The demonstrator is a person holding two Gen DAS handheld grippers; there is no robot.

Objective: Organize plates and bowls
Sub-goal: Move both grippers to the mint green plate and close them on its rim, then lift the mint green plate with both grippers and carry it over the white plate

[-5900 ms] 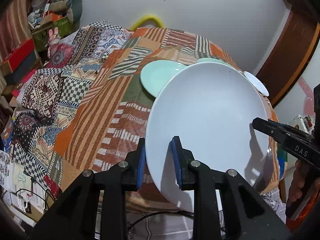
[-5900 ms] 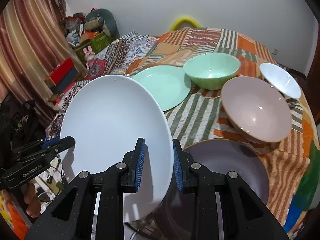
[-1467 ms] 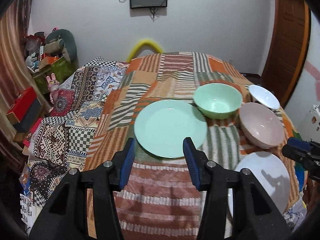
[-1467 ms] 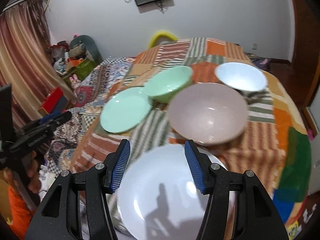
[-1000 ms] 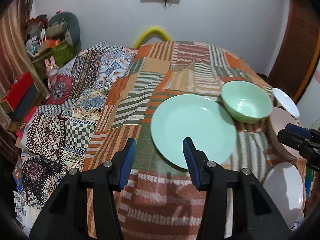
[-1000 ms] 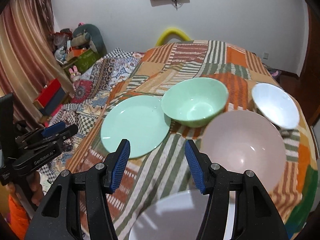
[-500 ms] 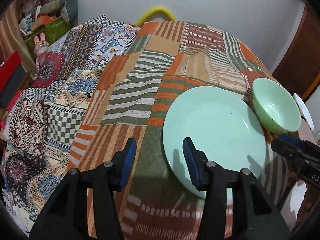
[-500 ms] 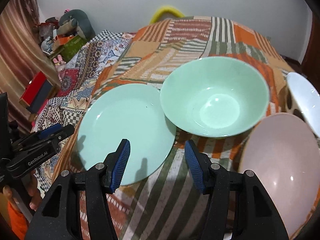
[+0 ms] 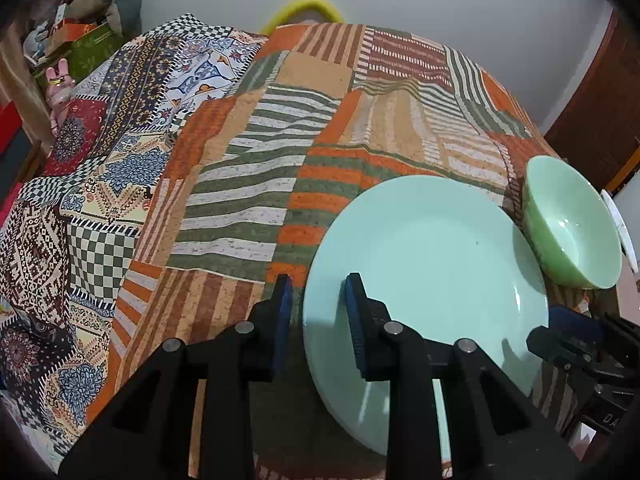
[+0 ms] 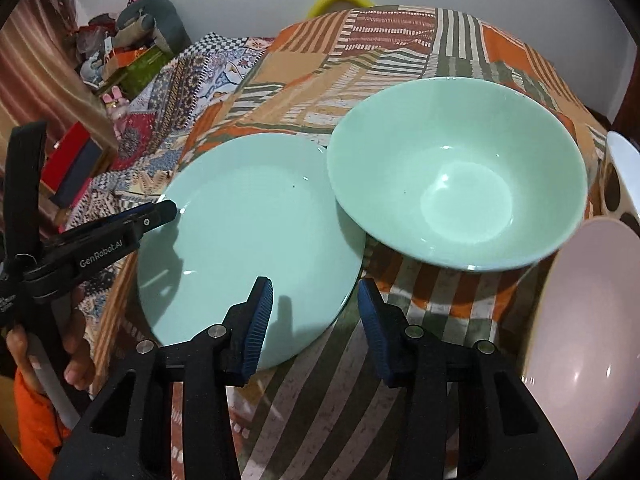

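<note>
Both grippers are down at the mint-green plate (image 9: 432, 264), which lies flat on the patchwork cloth (image 9: 256, 184) covering the table. The left gripper (image 9: 318, 300) straddles the plate's near-left rim, one blue pad over the cloth outside it and the other over the plate's face; its jaws have just been closing, yet a gap shows on either side of the rim and the pads are not pressing it. The right gripper (image 10: 314, 308) comes at the opposite edge the same way, its left pad over the plate and its right pad over the striped cloth beyond the rim; its jaws have also just been closing, and stand apart. Just ahead and right of the right gripper sits the green bowl (image 10: 456, 176), its rim overlapping the plate's far edge. Further right is the pink bowl (image 10: 592, 320), and beyond it a sliver of a white bowl (image 10: 624, 160).
</note>
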